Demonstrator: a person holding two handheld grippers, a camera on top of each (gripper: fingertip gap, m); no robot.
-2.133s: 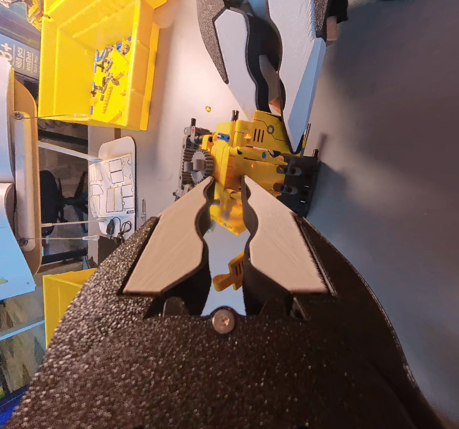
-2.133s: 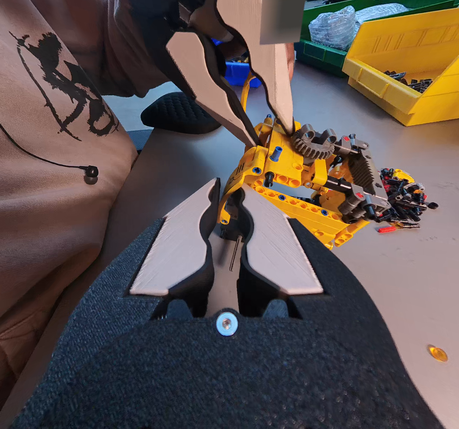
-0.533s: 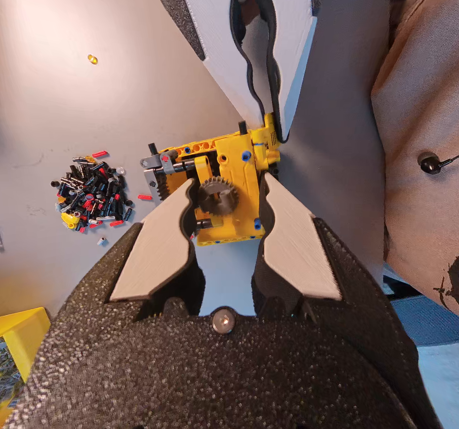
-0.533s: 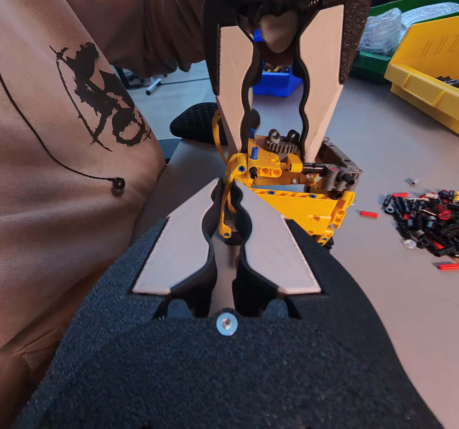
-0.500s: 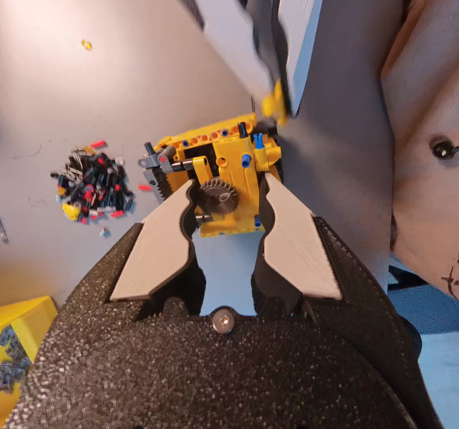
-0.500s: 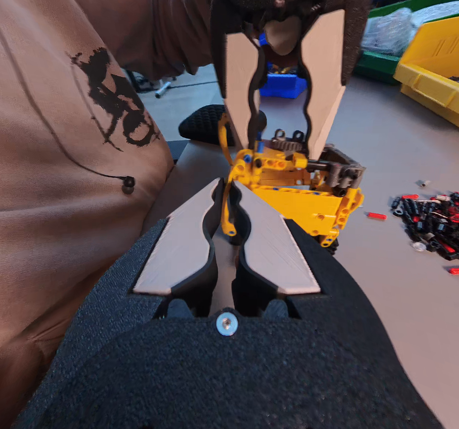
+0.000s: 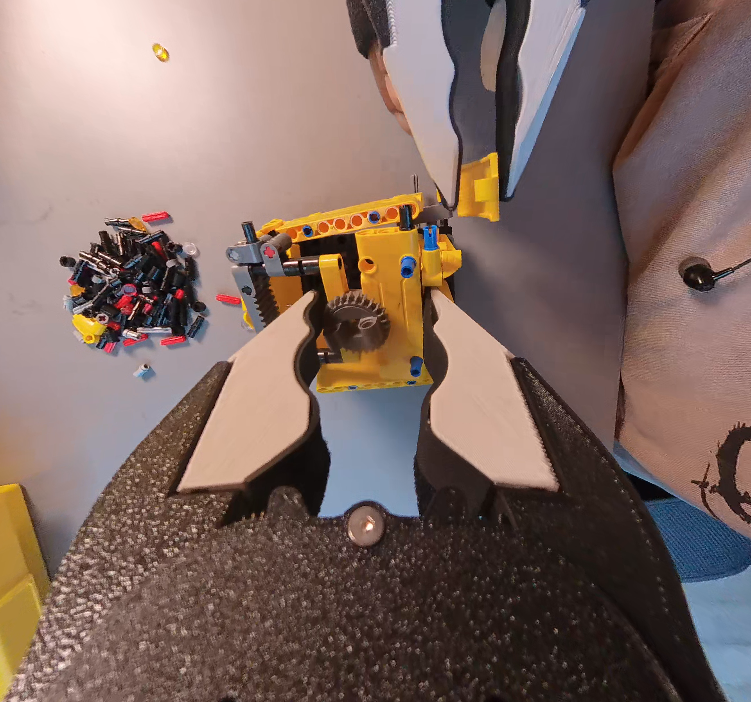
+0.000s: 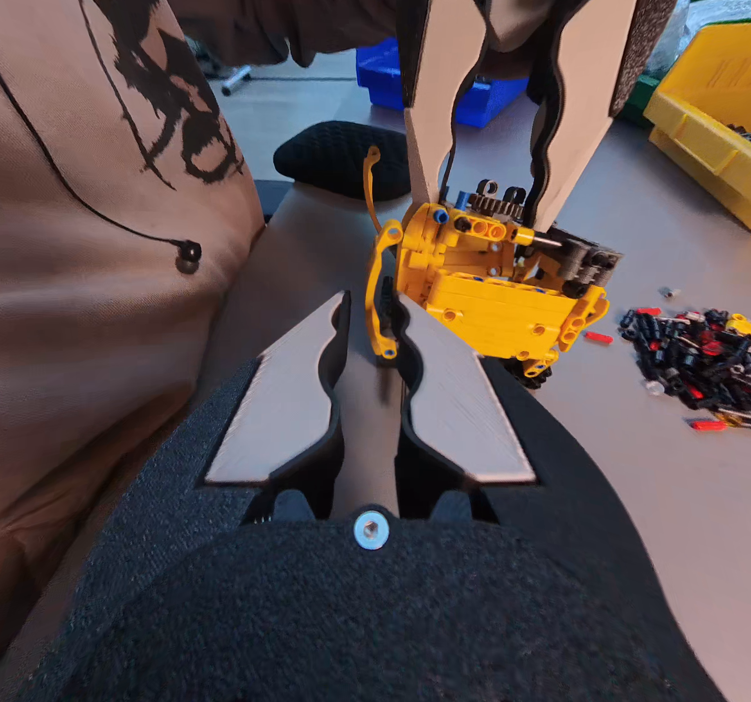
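While the left gripper [image 7: 372, 300] is clamped from above on the yellow brick-built model with the dark grey gear [image 7: 386, 276], the bit that matters is at the end nearest the person's tan shirt [image 7: 691, 215]. That's where the thin curved yellow strip [image 8: 376, 296] is. It sits dead ahead of the right gripper [image 8: 373, 298], right between its fingers. Its long axis runs roughly along the fingers, top end up by the model's corner and bottom end down in the gap. So the right gripper is the nearer one by far; the left one only has the model's body.

In its own view the right jaws are partly apart, with a sliver of daylight on one side of the strip. From the left wrist view the strip looks snug between them, so honestly I can't tell if it's really pinched. I also can't tell whether the strip's top end is still hooked to the model.

The model lies crosswise to the left fingers over the grey table [image 7: 203, 133]. A heap of small black and red pins [image 7: 130, 288] sits well off to one side.

Compared with half a second ago, the right jaws are spread wider and the strip sits a bit away from the model's corner. The model also looks tipped now. A couple of seconds back the left camera looked along the table; now it looks down from above.
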